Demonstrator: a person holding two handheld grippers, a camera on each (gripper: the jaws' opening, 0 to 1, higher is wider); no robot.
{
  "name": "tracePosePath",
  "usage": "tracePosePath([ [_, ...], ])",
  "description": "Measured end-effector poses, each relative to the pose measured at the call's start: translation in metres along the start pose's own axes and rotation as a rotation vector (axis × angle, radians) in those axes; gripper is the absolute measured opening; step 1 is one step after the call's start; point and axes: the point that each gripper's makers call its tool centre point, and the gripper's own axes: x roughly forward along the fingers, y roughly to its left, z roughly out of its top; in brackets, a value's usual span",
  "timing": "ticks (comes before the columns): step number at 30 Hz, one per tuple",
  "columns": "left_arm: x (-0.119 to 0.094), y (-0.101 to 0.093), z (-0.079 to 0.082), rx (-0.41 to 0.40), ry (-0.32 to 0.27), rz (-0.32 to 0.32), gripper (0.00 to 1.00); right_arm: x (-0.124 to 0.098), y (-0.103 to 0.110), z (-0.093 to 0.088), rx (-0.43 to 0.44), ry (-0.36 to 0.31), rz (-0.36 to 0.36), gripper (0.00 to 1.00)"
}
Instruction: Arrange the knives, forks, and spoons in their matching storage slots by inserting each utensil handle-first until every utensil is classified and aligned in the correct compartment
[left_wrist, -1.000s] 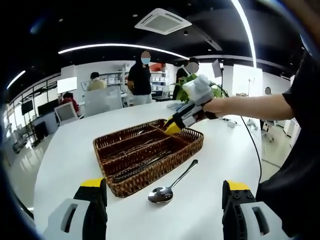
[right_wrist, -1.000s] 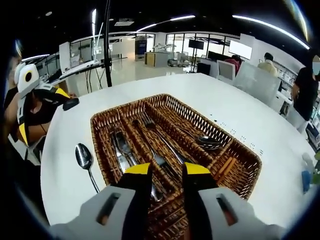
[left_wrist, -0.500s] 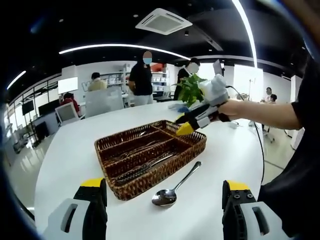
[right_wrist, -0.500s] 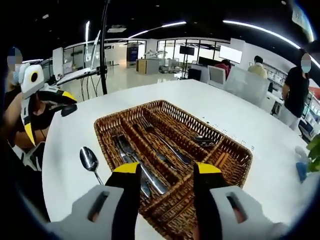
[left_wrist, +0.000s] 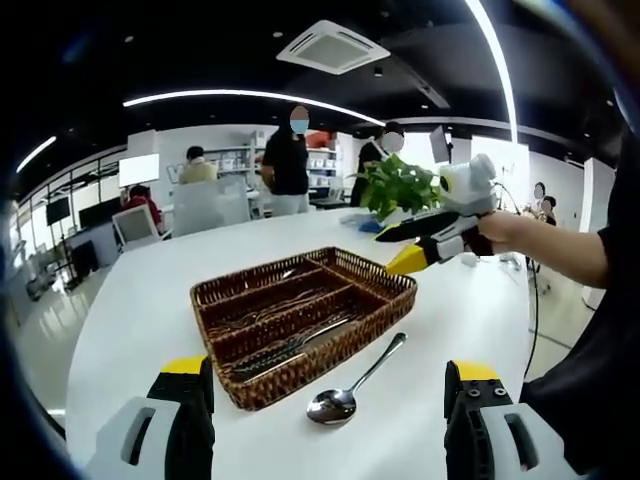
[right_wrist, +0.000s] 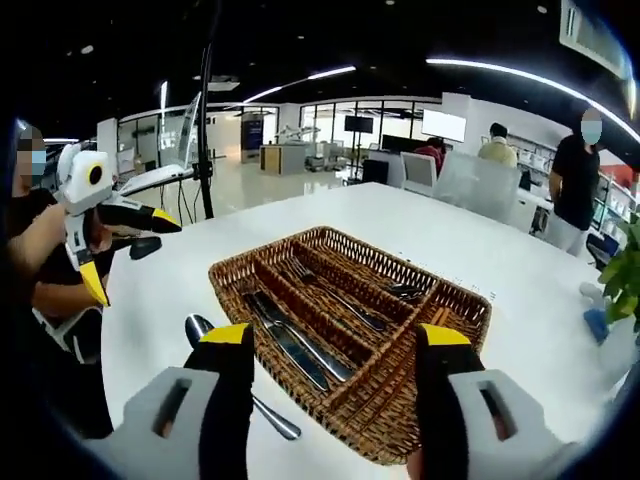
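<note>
One spoon (left_wrist: 350, 388) lies loose on the worktop (left_wrist: 130, 300), just beside the basket (left_wrist: 300, 310). Left gripper (left_wrist: 325, 425) and right gripper (right_wrist: 335, 400): fingers apart, empty, so either can reach it.

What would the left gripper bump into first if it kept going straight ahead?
Probably the spoon lying loose on the white table. It sits between the left gripper and the wicker tray, though depth is hard to judge.

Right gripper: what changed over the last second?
The right gripper drew back from over the wicker tray and its jaws spread wider, holding nothing. The spoon lies on the table beside the tray as before, and the left gripper stayed open.
</note>
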Motion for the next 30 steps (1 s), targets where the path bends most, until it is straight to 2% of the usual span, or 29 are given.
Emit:
tracePosePath([
  [11, 0.001, 0.000, 0.012, -0.012, -0.030, -0.004, 1.00, -0.025, 0.009, -0.017, 0.053, -0.001, -0.034, 0.88],
  [15, 0.002, 0.002, 0.013, -0.018, -0.023, -0.005, 1.00, -0.035, 0.013, -0.018, 0.056, -0.004, -0.039, 0.94],
  [21, 0.004, 0.005, 0.017, -0.033, -0.034, -0.002, 1.00, -0.041, 0.018, -0.024, 0.078, 0.008, -0.036, 0.99],
  [30, 0.004, 0.008, 0.017, -0.052, -0.023, -0.008, 1.00, -0.051, 0.026, -0.028, 0.107, 0.008, -0.043, 1.00],
])
